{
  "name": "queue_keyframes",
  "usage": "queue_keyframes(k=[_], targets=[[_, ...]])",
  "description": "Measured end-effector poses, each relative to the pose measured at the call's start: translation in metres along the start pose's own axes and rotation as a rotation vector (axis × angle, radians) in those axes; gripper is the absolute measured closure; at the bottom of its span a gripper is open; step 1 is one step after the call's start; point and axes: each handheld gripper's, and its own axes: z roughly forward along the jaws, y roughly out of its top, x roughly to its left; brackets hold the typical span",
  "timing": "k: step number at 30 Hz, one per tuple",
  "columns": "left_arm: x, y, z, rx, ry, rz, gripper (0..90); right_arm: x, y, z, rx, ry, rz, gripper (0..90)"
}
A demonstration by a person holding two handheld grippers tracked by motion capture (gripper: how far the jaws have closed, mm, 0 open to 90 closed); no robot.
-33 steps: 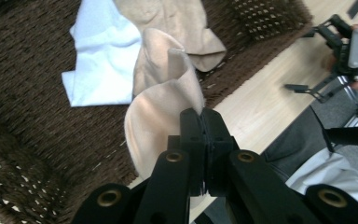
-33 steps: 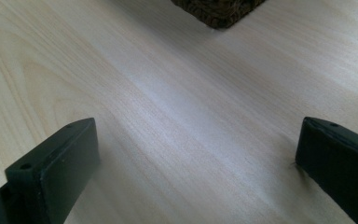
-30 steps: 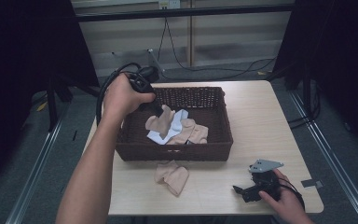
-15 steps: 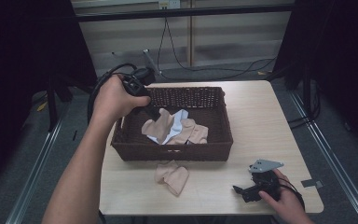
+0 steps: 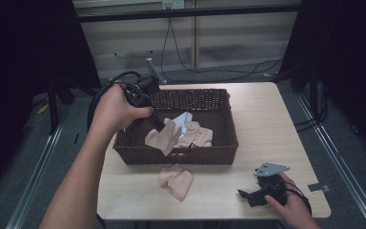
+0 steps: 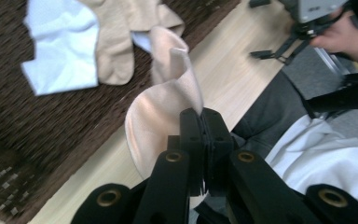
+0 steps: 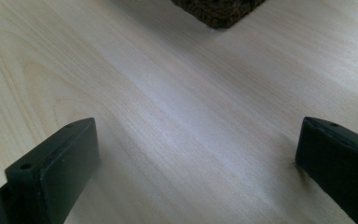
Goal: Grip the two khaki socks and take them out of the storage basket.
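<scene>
a: two grippers logged. left gripper (image 5: 161, 125): jaws clamped on a beige sock (image 6: 165, 109), lifted above the near-left part of the wicker basket (image 5: 221, 152).
b: right gripper (image 5: 247, 194)?
a: jaws spread wide, nothing between them, resting on the table (image 5: 271, 129) at its near right corner.
b: other stock?
a: beige socks (image 5: 198, 135) and a white sock (image 5: 183, 118) lying in the basket; one beige sock on the table (image 5: 176, 180), just in front of the basket's near wall.
</scene>
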Motion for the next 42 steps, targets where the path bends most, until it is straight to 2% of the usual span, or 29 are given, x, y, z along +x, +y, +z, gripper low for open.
queue_keyframes(k=[14, 17, 23, 25, 26, 28, 29, 30, 31, 34, 36, 39, 42], targets=[[-0.006, -0.01, 0.017, 0.041, -0.01, 0.05, 88.5, 0.0, 0.0, 0.0, -0.003, -0.001, 0.001, 0.0], [-0.007, -0.011, 0.02, 0.046, -0.011, 0.042, 88.4, 0.0, 0.0, 0.0, -0.003, -0.001, 0.001, 0.0], [-0.008, -0.015, 0.037, 0.061, -0.014, 0.063, 87.8, 0.0, 0.0, 0.0, -0.003, -0.001, 0.001, 0.0], [-0.007, -0.016, 0.042, 0.072, -0.003, 0.072, 86.1, 0.0, 0.0, 0.0, -0.003, -0.001, 0.001, 0.0], [-0.007, -0.016, 0.045, 0.078, 0.006, 0.069, 80.9, 0.0, 0.0, 0.0, -0.003, -0.001, 0.001, 0.0], [-0.006, -0.016, 0.048, 0.068, 0.05, 0.061, 60.5, 0.0, 0.0, 0.0, -0.004, -0.001, -0.001, 0.0], [-0.006, -0.016, 0.048, 0.068, 0.05, 0.061, 54.4, 0.0, 0.0, 0.0, -0.004, -0.001, -0.001, 0.0], [-0.004, -0.017, 0.051, 0.066, 0.055, 0.047, 44.7, 0.0, 0.0, 0.0, -0.004, -0.001, -0.002, 0.0], [-0.004, -0.018, 0.052, 0.063, 0.064, 0.052, 39.3, 0.0, 0.0, 0.0, -0.004, -0.001, -0.002, 0.0], [-0.003, -0.02, 0.056, 0.069, 0.104, 0.059, 26.8, 0.0, 0.0, 0.0, -0.004, -0.001, -0.002, 0.0], [-0.003, -0.021, 0.057, 0.051, 0.115, 0.052, 17.7, 0.0, 0.0, 0.0, -0.003, -0.001, -0.002, 0.0], [-0.002, -0.026, 0.06, 0.019, 0.121, 0.039, 12.0, 0.0, 0.0, 0.0, -0.003, -0.001, -0.002, 0.0], [0.0, -0.031, 0.063, 0.011, 0.118, 0.042, 8.4, 0.0, 0.0, 0.0, -0.003, -0.001, -0.002, 0.0]])
